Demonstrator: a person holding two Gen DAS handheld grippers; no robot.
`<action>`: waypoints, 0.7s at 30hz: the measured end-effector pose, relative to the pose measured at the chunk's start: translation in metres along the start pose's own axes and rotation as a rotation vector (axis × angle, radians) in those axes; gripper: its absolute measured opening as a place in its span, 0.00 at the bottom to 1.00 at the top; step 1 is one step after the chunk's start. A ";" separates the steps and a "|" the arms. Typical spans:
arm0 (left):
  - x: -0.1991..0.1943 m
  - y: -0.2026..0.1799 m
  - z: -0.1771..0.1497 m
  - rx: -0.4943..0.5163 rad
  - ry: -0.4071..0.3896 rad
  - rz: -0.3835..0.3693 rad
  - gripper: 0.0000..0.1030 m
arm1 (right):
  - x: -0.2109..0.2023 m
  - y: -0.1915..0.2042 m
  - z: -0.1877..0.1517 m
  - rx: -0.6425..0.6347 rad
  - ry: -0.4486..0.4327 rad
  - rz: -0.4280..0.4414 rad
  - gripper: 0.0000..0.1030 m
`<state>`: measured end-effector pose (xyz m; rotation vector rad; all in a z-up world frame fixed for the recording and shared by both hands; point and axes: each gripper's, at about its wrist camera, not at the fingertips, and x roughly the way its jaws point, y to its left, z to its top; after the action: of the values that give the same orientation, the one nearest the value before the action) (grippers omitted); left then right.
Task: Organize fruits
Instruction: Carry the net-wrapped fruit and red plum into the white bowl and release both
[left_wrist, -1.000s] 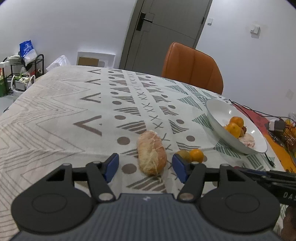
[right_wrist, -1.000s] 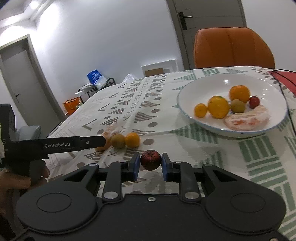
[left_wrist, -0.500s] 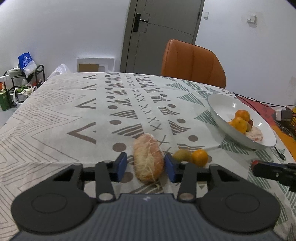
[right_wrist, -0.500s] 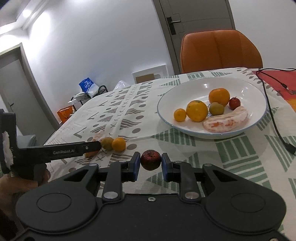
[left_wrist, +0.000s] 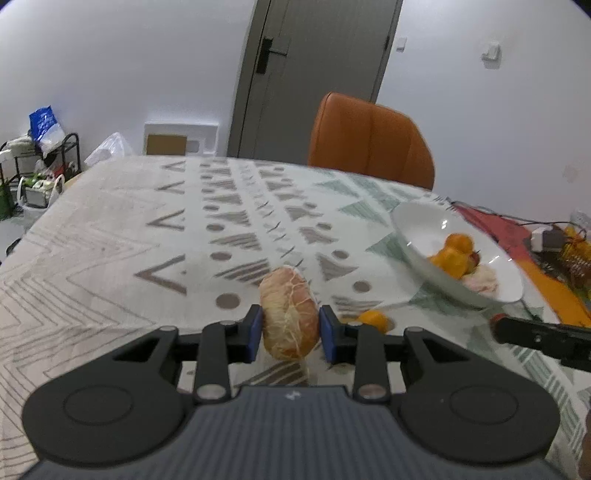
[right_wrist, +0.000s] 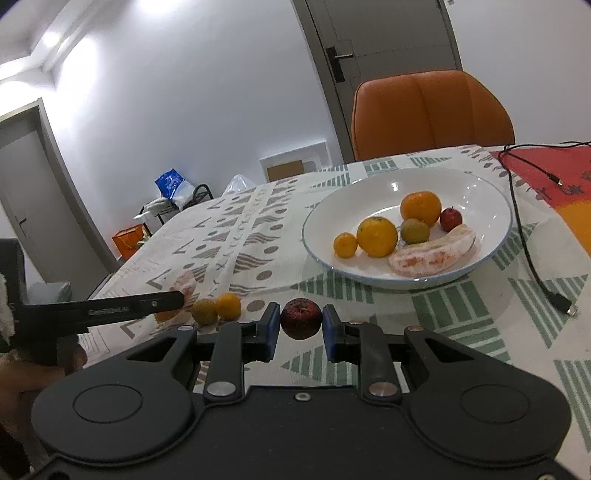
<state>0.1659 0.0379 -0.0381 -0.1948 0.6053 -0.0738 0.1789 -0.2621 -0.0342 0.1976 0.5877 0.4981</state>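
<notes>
A peeled pomelo segment (left_wrist: 288, 306) lies on the patterned tablecloth. My left gripper (left_wrist: 291, 334) is closing its jaws on it, and the blue pads touch both its sides. A small orange (left_wrist: 373, 320) sits just to its right. My right gripper (right_wrist: 300, 326) is shut on a small dark red fruit (right_wrist: 301, 318), held just above the cloth in front of the white bowl (right_wrist: 391, 184). The bowl holds oranges, a kiwi, a red fruit and a pomelo piece. A kiwi (right_wrist: 204, 312) and the small orange (right_wrist: 228, 305) lie left of my right gripper.
An orange chair (right_wrist: 432, 110) stands behind the table. A black cable (right_wrist: 528, 254) runs over the cloth right of the bowl, by a red mat (right_wrist: 546, 170). A cluttered rack (left_wrist: 40, 166) stands at the far left. A person's hand (right_wrist: 22, 373) holds the left gripper.
The left jaws have closed in from wide apart onto the pomelo segment. The right gripper, still holding the red fruit, has moved closer to the bowl.
</notes>
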 end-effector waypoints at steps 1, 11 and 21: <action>-0.003 -0.002 0.002 0.005 -0.010 -0.002 0.30 | -0.002 -0.001 0.001 0.003 -0.006 -0.002 0.22; -0.017 -0.028 0.017 0.039 -0.071 -0.048 0.30 | -0.015 -0.014 0.009 0.018 -0.051 -0.020 0.22; -0.011 -0.059 0.028 0.085 -0.088 -0.089 0.30 | -0.020 -0.033 0.017 0.044 -0.084 -0.040 0.22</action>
<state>0.1722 -0.0135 0.0031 -0.1419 0.5047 -0.1760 0.1869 -0.3017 -0.0214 0.2471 0.5199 0.4357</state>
